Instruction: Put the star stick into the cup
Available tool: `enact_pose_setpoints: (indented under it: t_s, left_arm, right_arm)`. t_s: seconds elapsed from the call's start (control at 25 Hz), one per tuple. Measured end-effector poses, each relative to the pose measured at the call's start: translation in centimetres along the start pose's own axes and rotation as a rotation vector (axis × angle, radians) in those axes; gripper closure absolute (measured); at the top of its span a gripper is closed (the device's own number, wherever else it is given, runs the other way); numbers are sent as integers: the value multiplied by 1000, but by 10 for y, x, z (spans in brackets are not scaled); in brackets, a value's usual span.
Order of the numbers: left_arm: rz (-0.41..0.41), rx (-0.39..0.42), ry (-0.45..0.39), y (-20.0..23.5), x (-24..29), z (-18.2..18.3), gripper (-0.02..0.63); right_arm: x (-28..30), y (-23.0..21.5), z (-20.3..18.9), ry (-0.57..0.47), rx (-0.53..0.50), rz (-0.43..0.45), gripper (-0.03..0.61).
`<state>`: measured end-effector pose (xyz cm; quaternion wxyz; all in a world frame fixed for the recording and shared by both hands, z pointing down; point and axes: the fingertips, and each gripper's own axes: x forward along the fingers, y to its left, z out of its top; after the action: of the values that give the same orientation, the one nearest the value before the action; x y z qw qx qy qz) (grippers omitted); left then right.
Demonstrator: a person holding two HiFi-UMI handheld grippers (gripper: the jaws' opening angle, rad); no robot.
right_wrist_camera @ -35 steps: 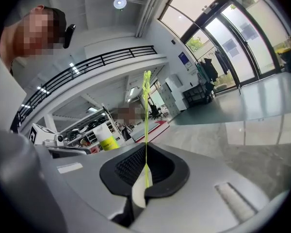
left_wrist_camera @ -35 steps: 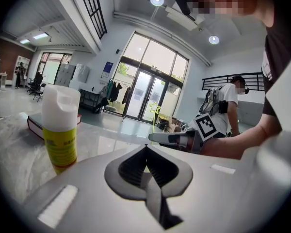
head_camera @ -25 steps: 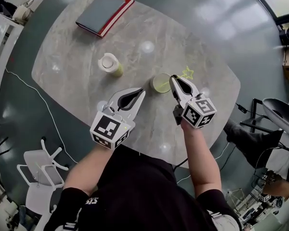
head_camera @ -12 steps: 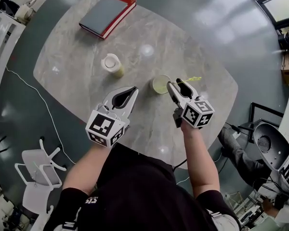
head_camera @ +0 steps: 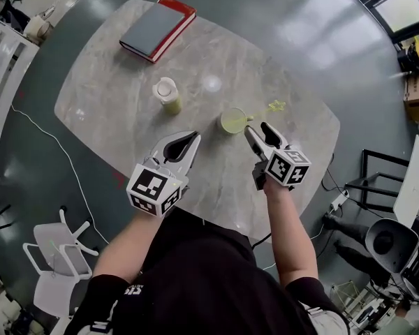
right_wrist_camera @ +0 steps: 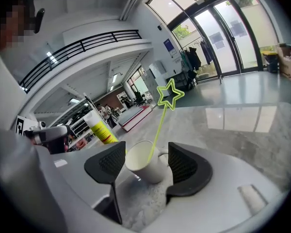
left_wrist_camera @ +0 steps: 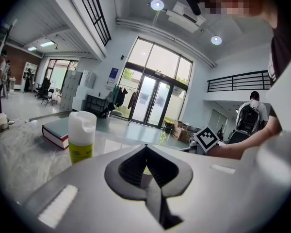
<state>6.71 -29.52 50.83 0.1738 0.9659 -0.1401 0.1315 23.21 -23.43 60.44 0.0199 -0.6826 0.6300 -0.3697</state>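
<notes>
Right gripper view: the star stick (right_wrist_camera: 161,123) stands in the cup (right_wrist_camera: 148,173). My right claw (right_wrist_camera: 145,162) has just been opening and grips nothing; my left claw (left_wrist_camera: 145,149) is closed, empty. Next, I think, I retreat without bumping the cup.

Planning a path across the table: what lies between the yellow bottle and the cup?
Nothing. The head view shows bare marble tabletop between the yellow bottle and the cup holding the star stick.

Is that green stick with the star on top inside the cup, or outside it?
Inside. The star stick runs stem-first down into the open mouth of the cup and stands there leaning, with its star poking out above the rim.
</notes>
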Motion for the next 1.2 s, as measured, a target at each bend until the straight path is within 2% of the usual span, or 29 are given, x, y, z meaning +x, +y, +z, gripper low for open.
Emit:
enact_pose_setpoints:
  t_s: [0.24,0.52,0.72,0.92,1.04,1.2]
  left_arm:
    - [-32,21,-40,-14,-21,19,611]
    - [-97,-12,-57,-39,-48,26,611]
    - [-155,-13,-63,-66,-64,42,612]
    - [-199,59,-76,-98,-61,60,611]
    - [-189,108,-88,-117,-58,69,612]
    - [-172,118,-105,-145,-64,76,611]
  right_arm:
    - [-41,23,16,-74,-10,-14,302]
    - [-97,67,27,-127,-95,11,349]
    - [-135,108,46,-159,-183,75,392]
    - [-173,136,59,-205,-234,175,456]
    - [-197,146,59,-214,-243,234,501]
    - [-230,150,65,-239,-280,268,529]
